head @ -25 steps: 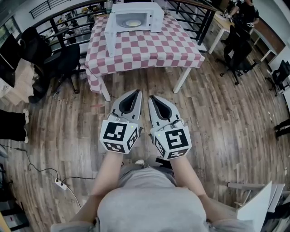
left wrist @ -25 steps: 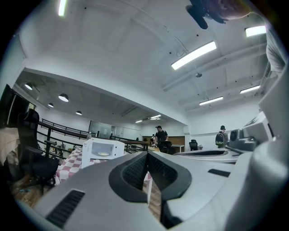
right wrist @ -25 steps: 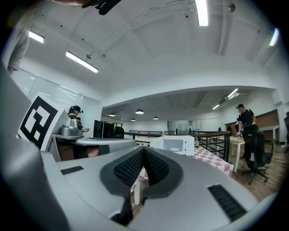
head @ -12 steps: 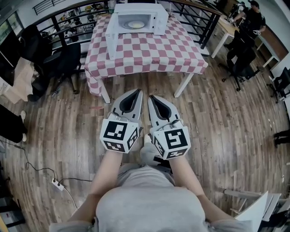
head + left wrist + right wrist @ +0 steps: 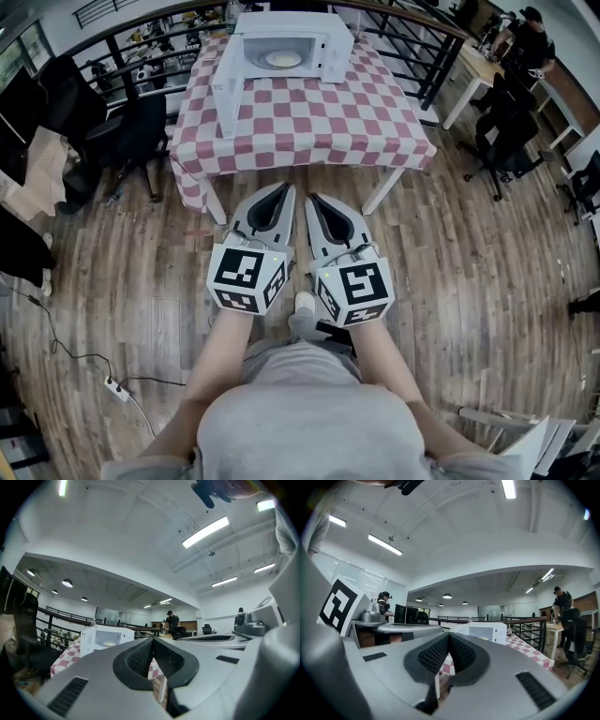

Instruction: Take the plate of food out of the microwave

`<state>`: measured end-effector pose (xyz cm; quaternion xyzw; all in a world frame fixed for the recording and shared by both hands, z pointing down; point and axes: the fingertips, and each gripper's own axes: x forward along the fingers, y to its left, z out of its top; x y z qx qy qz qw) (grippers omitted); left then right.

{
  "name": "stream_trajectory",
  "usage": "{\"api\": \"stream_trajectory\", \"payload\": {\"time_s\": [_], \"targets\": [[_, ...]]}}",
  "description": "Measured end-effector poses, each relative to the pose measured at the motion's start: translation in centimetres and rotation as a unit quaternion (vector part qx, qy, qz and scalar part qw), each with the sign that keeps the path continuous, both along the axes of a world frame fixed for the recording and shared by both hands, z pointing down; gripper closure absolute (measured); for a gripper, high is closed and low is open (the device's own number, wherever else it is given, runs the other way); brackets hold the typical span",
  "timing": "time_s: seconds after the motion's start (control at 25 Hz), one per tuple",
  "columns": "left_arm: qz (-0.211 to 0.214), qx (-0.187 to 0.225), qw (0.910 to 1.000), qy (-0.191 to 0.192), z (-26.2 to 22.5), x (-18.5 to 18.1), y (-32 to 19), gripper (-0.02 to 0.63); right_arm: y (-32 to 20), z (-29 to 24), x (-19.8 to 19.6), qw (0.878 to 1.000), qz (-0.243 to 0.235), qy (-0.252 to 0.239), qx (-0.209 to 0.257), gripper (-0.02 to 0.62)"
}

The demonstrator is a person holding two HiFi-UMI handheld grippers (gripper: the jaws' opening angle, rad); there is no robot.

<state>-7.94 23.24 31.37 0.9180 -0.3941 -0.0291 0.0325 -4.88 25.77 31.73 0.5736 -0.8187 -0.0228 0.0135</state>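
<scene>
At far left of the head view, a dark office chair [image 5: 141, 131] stands beside the table [image 5: 309, 122]; a white power strip [image 5: 114, 389] lies on the plank wood floor [image 5: 469, 262], cable trailing.

Table: square top, white legs, draped in a red-and-white checked cloth; a black railing [image 5: 412, 42] runs behind it.

Container: white box microwave [image 5: 286, 47] at the far edge of the table; door [image 5: 228, 89] swung open to the left; cavity lit. Contents: the plate of food [image 5: 283, 60], round and pale with a yellowish heap, sitting inside the cavity; what the food is cannot be made out.

Left gripper [image 5: 281, 191]: held low over the floor in front of the table, well apart from the microwave; grey smooth shell, black ribbed pads; jaws closed tip to tip, nothing between them; its own view confirms the pads meeting, with microwave and plate seen beyond on the left. Black-and-white marker cube [image 5: 247, 277] at its rear.

Right gripper [image 5: 314, 200]: just beside the left one, parallel; same grey shell and ribbed pads; jaws pressed together, empty; second marker cube [image 5: 354, 292] at its rear.

Far right: desks and a person in dark clothes [image 5: 530, 37], well apart from the table.
</scene>
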Motion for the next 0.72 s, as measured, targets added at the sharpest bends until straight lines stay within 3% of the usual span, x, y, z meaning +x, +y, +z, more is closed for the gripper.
{"api": "stream_trajectory", "payload": {"time_s": [0.72], "targets": [[-0.036,0.013,0.9992,-0.008,-1.2,4.6,-11.8,0.603,-12.4,-1.3,5.1,1.000,-0.025,0.009,0.003,0.571]]}}
